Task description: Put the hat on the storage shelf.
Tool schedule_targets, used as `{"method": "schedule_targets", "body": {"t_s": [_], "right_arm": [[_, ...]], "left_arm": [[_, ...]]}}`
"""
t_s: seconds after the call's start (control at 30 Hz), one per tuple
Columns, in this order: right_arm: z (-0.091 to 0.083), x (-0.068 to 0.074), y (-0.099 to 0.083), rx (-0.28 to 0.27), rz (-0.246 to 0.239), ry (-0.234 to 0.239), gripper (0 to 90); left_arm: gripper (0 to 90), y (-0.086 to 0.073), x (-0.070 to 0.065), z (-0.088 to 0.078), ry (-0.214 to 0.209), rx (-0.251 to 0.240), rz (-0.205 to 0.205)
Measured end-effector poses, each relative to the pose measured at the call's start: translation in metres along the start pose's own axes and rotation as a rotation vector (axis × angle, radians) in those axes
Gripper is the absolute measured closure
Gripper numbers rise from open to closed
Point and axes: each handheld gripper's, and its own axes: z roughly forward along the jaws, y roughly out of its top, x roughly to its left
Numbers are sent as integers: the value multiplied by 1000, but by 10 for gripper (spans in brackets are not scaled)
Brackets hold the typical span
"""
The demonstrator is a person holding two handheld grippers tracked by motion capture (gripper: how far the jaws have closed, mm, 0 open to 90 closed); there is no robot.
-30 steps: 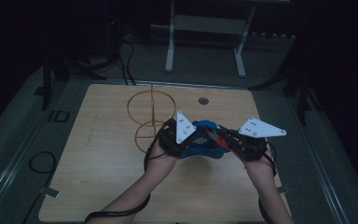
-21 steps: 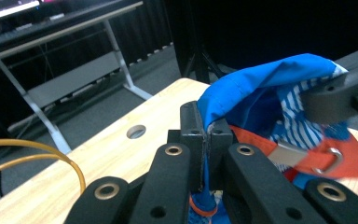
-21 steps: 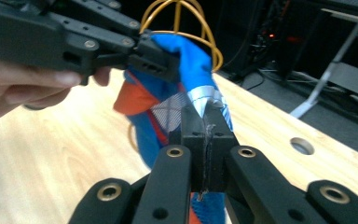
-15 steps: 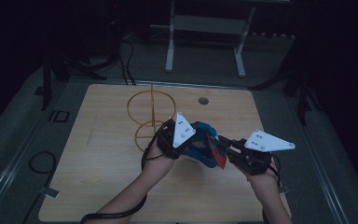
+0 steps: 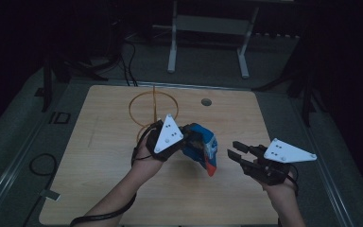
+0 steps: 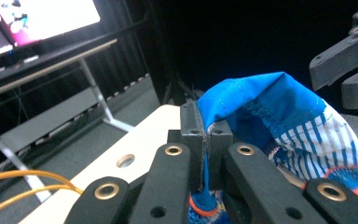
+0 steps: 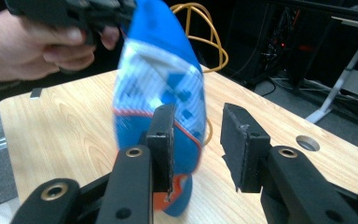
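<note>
One blue sock (image 5: pixel 201 147) with white stripes and an orange toe hangs above the worktop (image 5: pixel 99 156), long axis near vertical, orange end pointing down, slightly tilted toward the right tool. Left tool (image 6: pixel 204 140) is pressed together, pinching the sock's upper edge. Right tool (image 5: pixel 238 153) sits just beside the sock, its jaws have just been opening, now spread; in the right gripper view nothing is between them, the sock hangs behind the left jaw. One yellow wire ring stand (image 5: pixel 151 106) is on the worktop behind. Sock writing too blurred to read.
</note>
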Motion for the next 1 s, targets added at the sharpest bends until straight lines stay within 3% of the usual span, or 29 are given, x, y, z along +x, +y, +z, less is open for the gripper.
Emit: {"method": "schedule_targets", "body": {"t_s": [0.07, 0.2, 0.33, 0.43, 0.57, 0.77, 0.93, 1.0], "right_arm": [[0, 0, -1, -3, 1, 10, 647], [1, 4, -2, -2, -11, 30, 647], [2, 7, -3, 0, -4, 53, 647], [3, 12, -3, -4, 0, 80, 647], [2, 25, -2, -12, -24, 132, 640], [4, 41, -1, -12, -48, 205, 605], [11, 52, 0, -12, -60, 244, 505], [15, 54, 0, -7, -64, 247, 505]], "left_arm": [[900, -1, 4, -5, -22, -15, 9], [899, -3, 9, -15, -131, -88, 32], [899, -3, 11, -24, -208, -147, 49], [899, -3, 12, -27, -250, -170, 49], [898, -4, 14, -31, -346, -211, 32], [898, -3, 13, -37, -430, -257, 54], [898, 0, 10, -39, -450, -265, 63], [898, 1, 9, -39, -457, -269, 65]]}}
